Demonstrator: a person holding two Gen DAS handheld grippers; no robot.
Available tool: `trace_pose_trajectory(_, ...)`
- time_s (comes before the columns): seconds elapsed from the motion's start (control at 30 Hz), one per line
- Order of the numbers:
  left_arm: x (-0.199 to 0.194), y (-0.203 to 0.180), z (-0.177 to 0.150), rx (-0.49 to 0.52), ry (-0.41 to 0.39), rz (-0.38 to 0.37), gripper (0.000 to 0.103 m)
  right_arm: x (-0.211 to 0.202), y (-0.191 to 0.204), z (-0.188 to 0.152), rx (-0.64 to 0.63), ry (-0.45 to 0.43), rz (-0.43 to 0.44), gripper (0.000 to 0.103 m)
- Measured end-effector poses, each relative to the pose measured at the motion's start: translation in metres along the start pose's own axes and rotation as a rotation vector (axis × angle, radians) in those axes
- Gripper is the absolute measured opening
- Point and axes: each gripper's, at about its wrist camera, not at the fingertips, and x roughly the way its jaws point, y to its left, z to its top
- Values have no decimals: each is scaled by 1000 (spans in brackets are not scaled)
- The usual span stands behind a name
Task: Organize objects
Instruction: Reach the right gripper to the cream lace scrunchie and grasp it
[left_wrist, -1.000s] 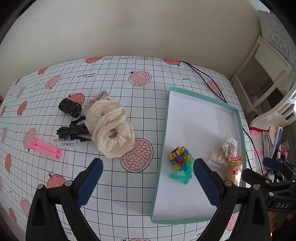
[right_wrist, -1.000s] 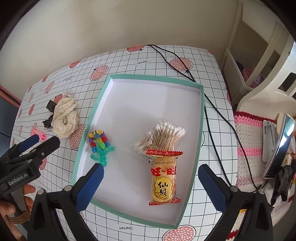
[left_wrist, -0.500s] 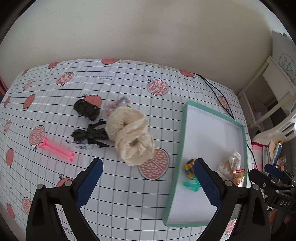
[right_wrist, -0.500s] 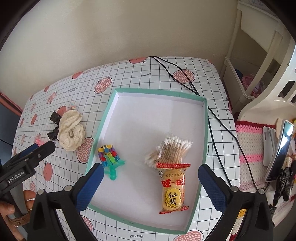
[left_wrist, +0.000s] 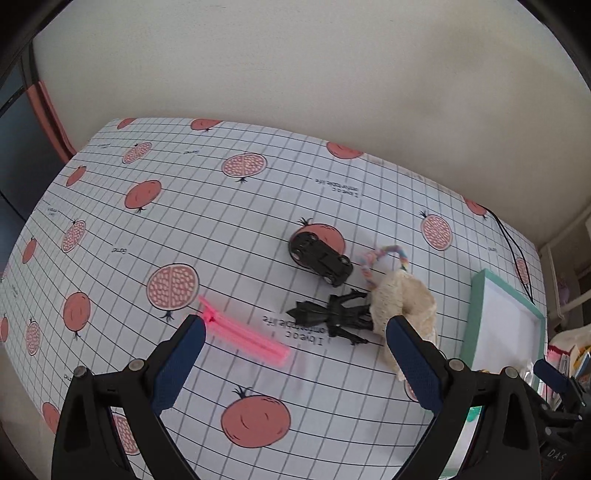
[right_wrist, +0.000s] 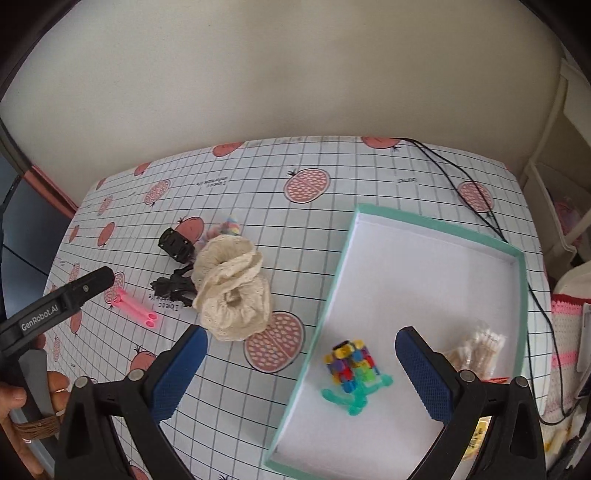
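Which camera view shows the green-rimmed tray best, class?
The right wrist view shows it best: the whole green-rimmed tray is visible, with the colourful block toy and cotton swab pack inside. The left wrist view shows only one corner of the tray at its right edge, contents mostly hidden.

This looks like a lived-in room of a home — a bedroom or playroom rather than any workplace. The table (right_wrist: 332, 166) is covered with a grid-patterned cloth printed with pink pomegranates and pushed against a plain cream wall (right_wrist: 295, 74). Past the table's right edge stands a white painted shelf unit (right_wrist: 565, 155) and a crocheted cover in cream, pink and red (right_wrist: 565, 332). On the cloth lie small household odds and ends — a black toy car (left_wrist: 320, 255), a lace scrunchie (right_wrist: 231, 288) — and a black cable (right_wrist: 480, 210) trails across the far right corner.
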Motion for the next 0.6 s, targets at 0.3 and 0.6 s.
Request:
trace_pose_trajectory(0.3,32,29,5,-40,51,21,98,42,30,7,-61,12,3,103)
trace_pose_trajectory(0.6,77,41,-10,-106,131,1,98,88,37,-6,-66,52,24,100)
